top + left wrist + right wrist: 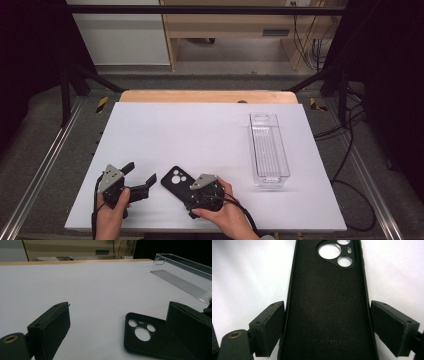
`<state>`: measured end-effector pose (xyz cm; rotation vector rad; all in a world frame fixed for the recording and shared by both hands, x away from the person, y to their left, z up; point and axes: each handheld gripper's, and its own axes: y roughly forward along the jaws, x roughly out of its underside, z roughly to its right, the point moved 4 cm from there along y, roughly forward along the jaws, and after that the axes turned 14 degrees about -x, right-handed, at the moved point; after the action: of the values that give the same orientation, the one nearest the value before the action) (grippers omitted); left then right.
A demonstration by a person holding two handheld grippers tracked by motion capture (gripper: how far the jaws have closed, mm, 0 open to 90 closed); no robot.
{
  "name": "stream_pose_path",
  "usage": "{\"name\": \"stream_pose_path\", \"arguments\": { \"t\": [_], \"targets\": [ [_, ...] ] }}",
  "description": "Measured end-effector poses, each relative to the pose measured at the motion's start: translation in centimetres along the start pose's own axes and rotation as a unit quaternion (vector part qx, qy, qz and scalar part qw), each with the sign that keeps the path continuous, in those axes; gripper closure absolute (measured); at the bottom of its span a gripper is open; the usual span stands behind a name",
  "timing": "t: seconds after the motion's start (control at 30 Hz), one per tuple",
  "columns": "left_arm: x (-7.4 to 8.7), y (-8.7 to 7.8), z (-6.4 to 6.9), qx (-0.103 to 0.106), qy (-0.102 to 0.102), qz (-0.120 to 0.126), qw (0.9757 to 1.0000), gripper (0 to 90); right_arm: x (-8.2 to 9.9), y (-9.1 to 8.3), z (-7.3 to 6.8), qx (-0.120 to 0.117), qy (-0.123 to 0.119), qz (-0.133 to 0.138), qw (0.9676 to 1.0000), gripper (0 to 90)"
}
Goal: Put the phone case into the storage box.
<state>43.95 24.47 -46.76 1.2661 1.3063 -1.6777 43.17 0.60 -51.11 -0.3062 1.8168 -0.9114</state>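
Right tongs [328,322]: the jaws have come in against the two long edges of a black phone case [327,310], one pad [272,327] on each side, near the end away from the camera cut-outs. The pads touch the case walls, so this reads as a clenched grip across the width. In the high view the right tongs [192,192] sit over the near end of the case [176,181], with the person's right hand [225,212] wrapped around the body.

Left tongs [142,175]: released, jaws wide apart with nothing between them, resting just left of the case. The left gripper view has the case [145,336] lying flat on the table, cut-outs toward the far side.

Case position: front part of the white table [200,135], open side up, soft lining showing, lying at a slant.

Further out: a clear, long plastic tray [269,150], open-topped, stands on the right half of the table, well apart from the case.

Handling judgement: the case looks light and thin-walled, probably flexible, so a hard squeeze across the width may bow the sides inward. The lining should give friction; the outer walls look smoother. Gripping the long edges near mid-length, or low on the rim, seems the safest hold, with little risk of breakage.
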Motion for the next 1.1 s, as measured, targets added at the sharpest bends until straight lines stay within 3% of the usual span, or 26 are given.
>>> {"name": "stream_pose_path", "arguments": {
  "t": [0.1, 0.27, 0.67, 0.87, 1.1],
  "targets": [
    [-0.2, -0.4, -0.3, -0.008, 0.013, 0.006, 0.9999, 5.9, 0.0, -0.2, 0.0, 0.014, -0.014, -0.005, 0.9998, 15.8],
    [-0.3, -0.5, -0.8, -0.012, 0.004, 0.010, 0.9999, 5.8, -0.1, -0.9, 0.1, 0.033, -0.020, 0.001, 0.9993, 15.9],
    [-0.3, -0.6, -0.5, -0.006, 0.008, 0.010, 0.9999, 5.8, -0.4, -2.1, 0.6, 0.061, -0.032, 0.017, 0.9975, 16.4],
    [-0.5, -0.8, -0.3, -0.002, 0.006, 0.018, 0.9998, 5.8, -1.0, -3.3, 0.7, 0.093, -0.051, 0.038, 0.9937, 16.4],
    [-0.6, -0.9, 0.3, 0.019, -0.001, 0.021, 0.9996, 5.0, -1.6, -4.3, 0.9, 0.113, -0.060, 0.072, 0.9891, 16.5]
  ]
}}
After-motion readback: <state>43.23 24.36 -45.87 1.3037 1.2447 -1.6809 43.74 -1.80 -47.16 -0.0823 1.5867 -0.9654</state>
